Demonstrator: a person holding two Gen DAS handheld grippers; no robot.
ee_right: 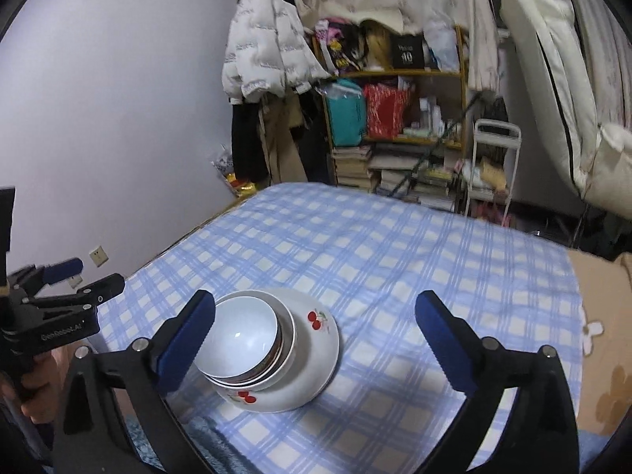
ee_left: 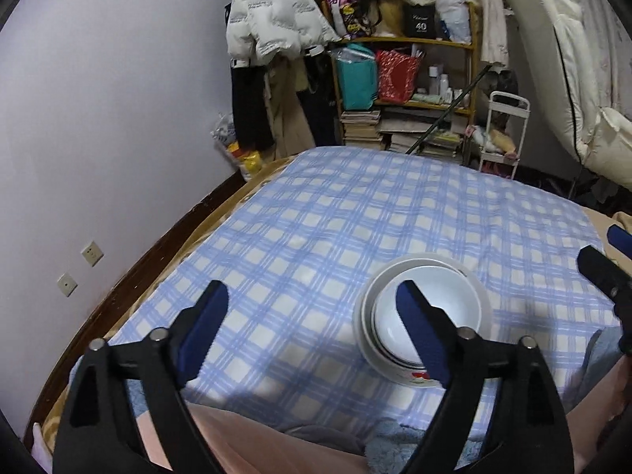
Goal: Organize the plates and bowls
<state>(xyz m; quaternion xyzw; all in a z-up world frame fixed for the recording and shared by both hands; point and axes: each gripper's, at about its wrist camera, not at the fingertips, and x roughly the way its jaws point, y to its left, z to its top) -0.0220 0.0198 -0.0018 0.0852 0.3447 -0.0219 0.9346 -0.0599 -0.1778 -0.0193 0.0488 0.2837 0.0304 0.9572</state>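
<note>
A white plate point(ee_right: 320, 359) with red cherry prints lies on the blue checked cloth point(ee_right: 395, 260). Nested white bowls point(ee_right: 241, 335) stand stacked on it. My right gripper point(ee_right: 316, 296) hovers above and behind the stack, open, with nothing between its fingers; its left finger overlaps the bowls in the picture. In the left wrist view the stacked bowls point(ee_left: 438, 300) sit on the plate point(ee_left: 365, 328) behind my right finger. My left gripper point(ee_left: 312, 288) is open and empty, left of the stack. Each gripper shows in the other's view: the left gripper point(ee_right: 96, 274) and the right gripper point(ee_left: 602, 245).
The cloth covers a bed or table beside a pale wall point(ee_left: 98, 118) on the left. Beyond the far edge stand a cluttered shelf point(ee_right: 395, 118), hanging coats point(ee_right: 260, 63), stacked books point(ee_right: 355, 166) and a white chair point(ee_right: 553, 98). A hand point(ee_right: 35, 391) holds the left gripper.
</note>
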